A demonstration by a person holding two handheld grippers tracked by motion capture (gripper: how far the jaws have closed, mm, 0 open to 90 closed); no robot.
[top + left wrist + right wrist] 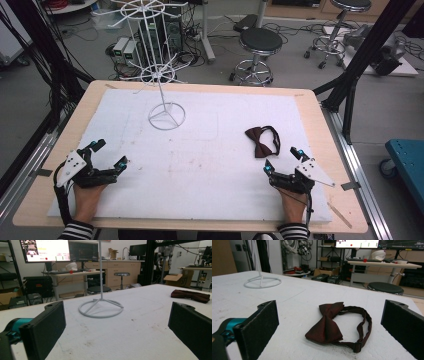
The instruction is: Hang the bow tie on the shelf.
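A dark red bow tie [262,141] with its strap looped lies flat on the white foam sheet [210,165], right of centre. My right gripper [284,160] rests just in front of it, open, jaws wide apart and empty; in the right gripper view the bow tie [329,326] lies a short way ahead between the jaws. A white wire display stand [165,75] rises from a ring base at the back left of the sheet. My left gripper [110,154] sits open and empty at the front left, facing the stand's ring base [101,307].
The foam sheet covers a wooden table [35,195]. Black frame posts [365,55] flank the table. Stools [259,47], cables and computer cases stand on the floor beyond the far edge. A blue cart [407,155] is at the right.
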